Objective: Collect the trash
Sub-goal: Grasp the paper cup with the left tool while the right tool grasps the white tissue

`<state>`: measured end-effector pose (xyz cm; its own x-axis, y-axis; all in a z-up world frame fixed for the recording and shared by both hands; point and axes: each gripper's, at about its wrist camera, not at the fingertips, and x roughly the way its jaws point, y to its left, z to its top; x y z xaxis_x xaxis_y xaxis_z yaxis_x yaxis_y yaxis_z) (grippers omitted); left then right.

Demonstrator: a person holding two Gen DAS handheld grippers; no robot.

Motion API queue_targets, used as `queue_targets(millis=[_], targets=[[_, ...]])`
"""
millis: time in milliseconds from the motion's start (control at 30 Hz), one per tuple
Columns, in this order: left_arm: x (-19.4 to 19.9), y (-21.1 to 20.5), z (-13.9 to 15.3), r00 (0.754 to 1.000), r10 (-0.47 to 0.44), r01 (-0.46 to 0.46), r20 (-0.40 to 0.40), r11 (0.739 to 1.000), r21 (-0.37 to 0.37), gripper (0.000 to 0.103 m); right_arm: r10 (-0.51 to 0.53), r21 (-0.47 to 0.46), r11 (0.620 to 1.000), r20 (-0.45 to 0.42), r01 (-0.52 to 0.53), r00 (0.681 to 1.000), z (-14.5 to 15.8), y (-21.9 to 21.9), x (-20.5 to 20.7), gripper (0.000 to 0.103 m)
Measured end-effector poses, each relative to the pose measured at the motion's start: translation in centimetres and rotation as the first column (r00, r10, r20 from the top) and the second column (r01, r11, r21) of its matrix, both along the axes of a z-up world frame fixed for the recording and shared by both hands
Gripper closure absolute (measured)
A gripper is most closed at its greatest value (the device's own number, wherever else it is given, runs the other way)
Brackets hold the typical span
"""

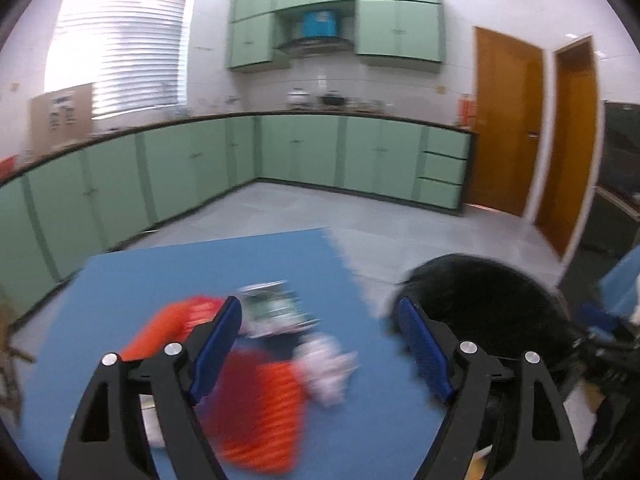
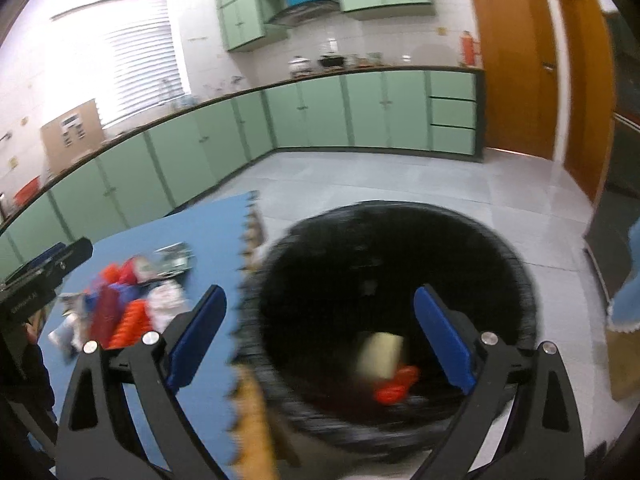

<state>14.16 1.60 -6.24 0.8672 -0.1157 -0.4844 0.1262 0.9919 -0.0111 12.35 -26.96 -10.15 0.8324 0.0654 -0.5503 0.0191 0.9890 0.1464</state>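
Note:
My left gripper (image 1: 320, 316) is open and empty above a blue floor mat (image 1: 140, 280). Under it lies a blurred heap of trash: red-orange wrappers (image 1: 260, 408), a crumpled white piece (image 1: 328, 364) and a green-and-white packet (image 1: 276, 308). A black bin (image 1: 488, 304) stands to its right. My right gripper (image 2: 320, 304) is open over that black bin (image 2: 384, 248). Inside the bin lie a pale yellow piece (image 2: 380, 354) and a red piece (image 2: 396, 388), neither touched by the fingers. The trash heap (image 2: 128, 304) shows at left on the mat (image 2: 208, 240), with the left gripper's body (image 2: 40, 280) above it.
Green base cabinets (image 1: 300, 148) under a dark counter line the far and left walls. Orange wooden doors (image 1: 508, 128) stand at right. Grey tiled floor (image 2: 380, 176) spreads beyond the mat. A light blue cloth (image 2: 630, 280) hangs at the right edge.

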Motion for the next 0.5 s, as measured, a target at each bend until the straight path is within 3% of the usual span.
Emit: queue_targets(millis=[267, 367, 500], targets=[[-3.4, 10.0, -2.0, 0.979, 0.201, -0.199, -0.019, 0.977, 0.076, 0.024, 0.187, 0.008, 0.982, -0.019, -0.187, 0.982, -1.2, 11.1, 0.9, 0.011], [-3.9, 12.2, -3.2, 0.969, 0.244, -0.24, -0.041, 0.967, 0.081, 0.024, 0.253, -0.021, 0.967, -0.036, -0.254, 0.967, -1.7, 15.2, 1.2, 0.02], [-4.2, 14.3, -4.8, 0.959, 0.274, -0.268, -0.077, 0.96, 0.077, 0.024, 0.302, -0.028, 0.952, -0.062, -0.304, 0.951, -2.7, 18.8, 1.7, 0.021]])
